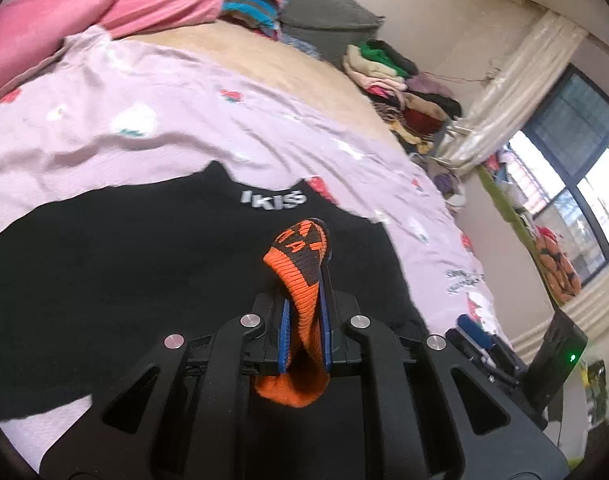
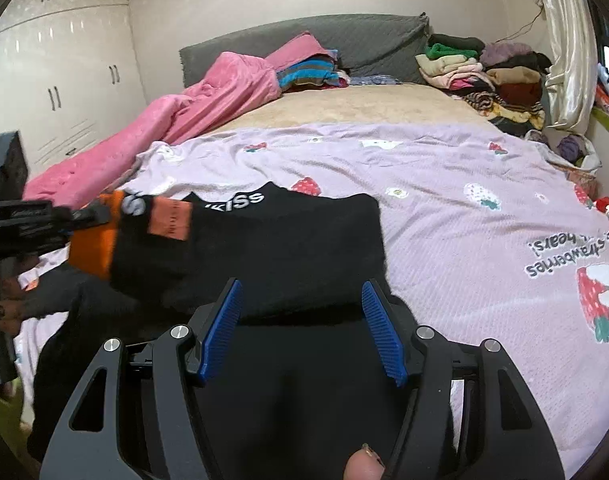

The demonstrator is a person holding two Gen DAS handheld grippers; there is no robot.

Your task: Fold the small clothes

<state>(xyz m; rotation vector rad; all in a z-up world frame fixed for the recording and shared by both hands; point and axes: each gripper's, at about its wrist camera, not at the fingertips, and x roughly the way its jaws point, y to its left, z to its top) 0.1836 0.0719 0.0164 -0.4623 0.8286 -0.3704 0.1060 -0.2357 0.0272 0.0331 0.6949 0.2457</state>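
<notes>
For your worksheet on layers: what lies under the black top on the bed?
The black top lies on the lilac strawberry sheet, which shows around it. What the top itself covers cannot be seen.

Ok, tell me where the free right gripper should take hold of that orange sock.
Grip the orange sock at its loose end, the end away from the left gripper, which already pinches the other end. Bring the open right gripper in from the right, over the black top, fingers across the sock's width.
</notes>
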